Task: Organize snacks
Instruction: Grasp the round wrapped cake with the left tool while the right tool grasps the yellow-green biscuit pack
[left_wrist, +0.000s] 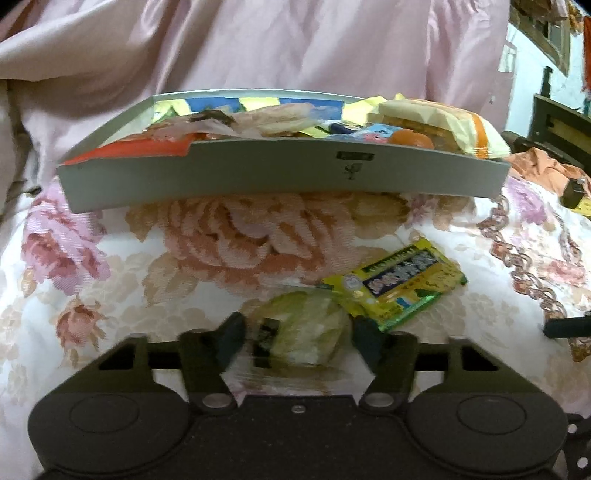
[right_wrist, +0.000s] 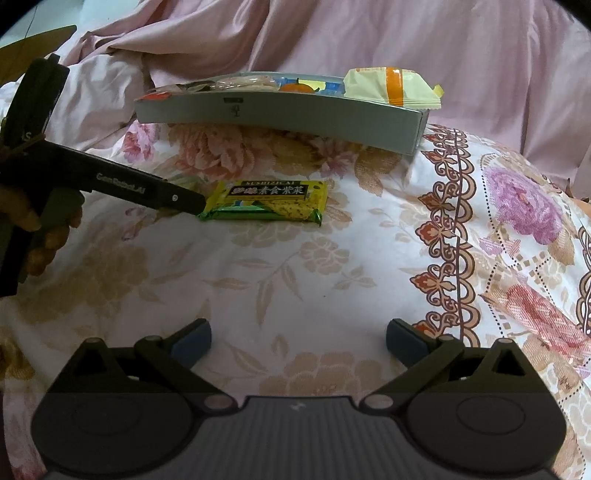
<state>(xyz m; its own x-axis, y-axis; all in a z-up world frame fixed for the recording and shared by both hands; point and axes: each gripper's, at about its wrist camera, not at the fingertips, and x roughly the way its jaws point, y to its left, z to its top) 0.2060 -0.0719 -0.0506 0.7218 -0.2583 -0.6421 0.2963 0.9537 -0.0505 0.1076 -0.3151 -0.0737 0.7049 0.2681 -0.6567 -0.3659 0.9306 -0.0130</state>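
Pale green snack packet (left_wrist: 306, 328) between the left gripper (left_wrist: 299, 336) jaws, on the floral bedspread (left_wrist: 229, 251) before the grey box (left_wrist: 280, 173).
Judged light, soft and crinkly, its film slippery and contents likely crushable; take it across the middle with mild pressure. Left jaws stand narrowed about it, but blur hides whether the pads press. Right gripper (right_wrist: 297, 341) jaws spread wide, empty. Yellow seaweed packet (right_wrist: 266, 199) lies just beside, flat and thin.

Left gripper (left_wrist: 297, 334) tilted downward over the bed, jaws narrowed on a pale wrapped snack (left_wrist: 306, 332), bare fingers (right_wrist: 44, 236) curled round the handle. Right gripper (right_wrist: 298, 341) angled down likewise, jaws spread wide, nothing between.
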